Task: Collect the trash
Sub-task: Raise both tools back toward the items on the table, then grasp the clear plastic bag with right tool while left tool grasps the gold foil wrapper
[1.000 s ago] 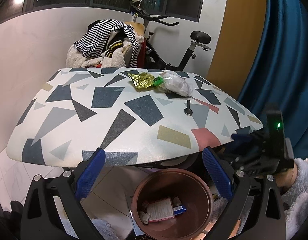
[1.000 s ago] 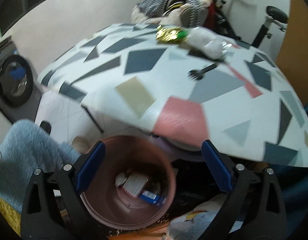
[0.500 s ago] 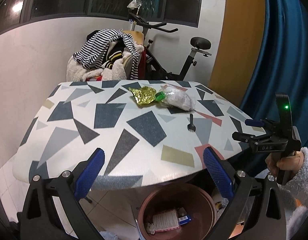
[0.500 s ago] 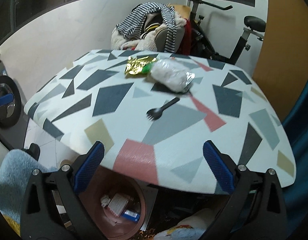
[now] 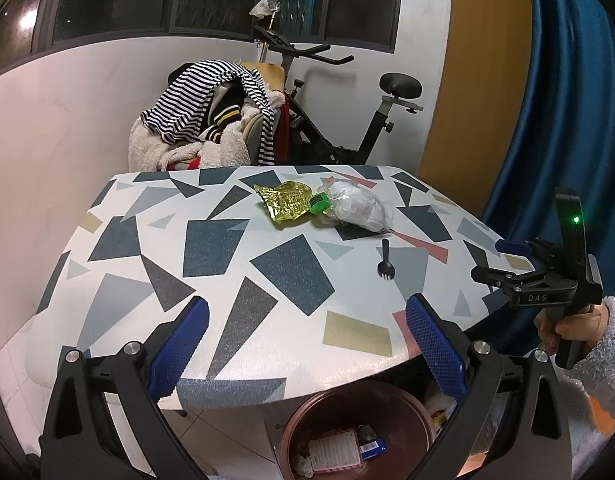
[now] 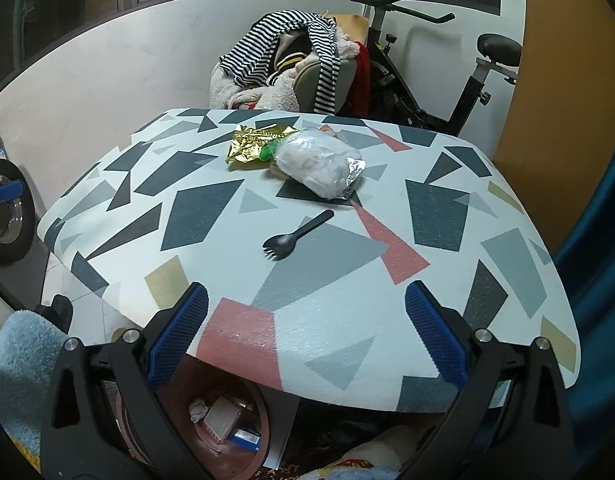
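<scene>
Both claws are spread wide with nothing in them: my left claw [image 5: 307,344] and right claw [image 6: 306,334] hang over the near edge of the tabletop [image 6: 439,216]. Trash is sitting mid-table: a black spork [image 6: 295,236], a clear plastic bag [image 6: 319,164] touching a gold wrapper [image 6: 253,142]. The brown bin [image 5: 359,432] sits on the floor below the edge, some trash in it.

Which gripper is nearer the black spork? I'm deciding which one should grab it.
Right. The right gripper hovers at the table's edge just right of the black spork; the left gripper is back at the near edge, farther away.
</scene>
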Motion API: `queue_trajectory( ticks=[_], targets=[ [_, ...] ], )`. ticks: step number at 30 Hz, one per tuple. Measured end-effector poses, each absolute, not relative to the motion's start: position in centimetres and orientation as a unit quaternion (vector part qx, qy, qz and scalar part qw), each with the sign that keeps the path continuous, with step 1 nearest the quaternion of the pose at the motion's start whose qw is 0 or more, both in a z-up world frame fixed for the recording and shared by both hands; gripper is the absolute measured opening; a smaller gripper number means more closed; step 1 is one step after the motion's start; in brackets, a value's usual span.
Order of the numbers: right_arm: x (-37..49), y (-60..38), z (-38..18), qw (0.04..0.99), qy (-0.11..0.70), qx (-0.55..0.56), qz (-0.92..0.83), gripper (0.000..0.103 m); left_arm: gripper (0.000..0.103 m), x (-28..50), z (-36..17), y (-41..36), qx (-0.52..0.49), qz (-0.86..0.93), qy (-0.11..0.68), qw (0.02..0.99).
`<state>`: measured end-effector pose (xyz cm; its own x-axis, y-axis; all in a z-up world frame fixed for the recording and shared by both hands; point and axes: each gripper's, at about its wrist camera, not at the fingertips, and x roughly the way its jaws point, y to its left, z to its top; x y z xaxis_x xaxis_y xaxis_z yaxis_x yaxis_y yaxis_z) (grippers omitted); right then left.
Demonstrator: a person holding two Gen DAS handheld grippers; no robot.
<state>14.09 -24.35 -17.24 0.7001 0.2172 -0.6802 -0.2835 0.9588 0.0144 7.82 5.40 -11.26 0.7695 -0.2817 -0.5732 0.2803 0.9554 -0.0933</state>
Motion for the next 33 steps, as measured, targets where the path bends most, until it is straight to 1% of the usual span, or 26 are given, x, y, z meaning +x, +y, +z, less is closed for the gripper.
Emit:
queue_trajectory(
  ticks=[9, 19, 33],
  targets=[
    [16.3, -25.0, -18.1, 0.919, 0.370, -0.048, 0.128, 0.097, 0.096, 10.1, -11.8, 5.4, -0.005, -0.152, 0.315, 0.937],
    [20.1, -25.0, -19.4, 0.915, 0.381, -0.056, 0.124, 0.097, 0.096, 13.9, -13.6, 5.8, -0.013, -0.155, 0.330, 0.931],
    [30.1, -21.5, -19.6, 0.912, 0.365, -0.120, 0.142, 0.096, 0.096, 21.2, -15.6, 8.4, -0.075, -0.155, 0.349, 0.921]
  ],
)
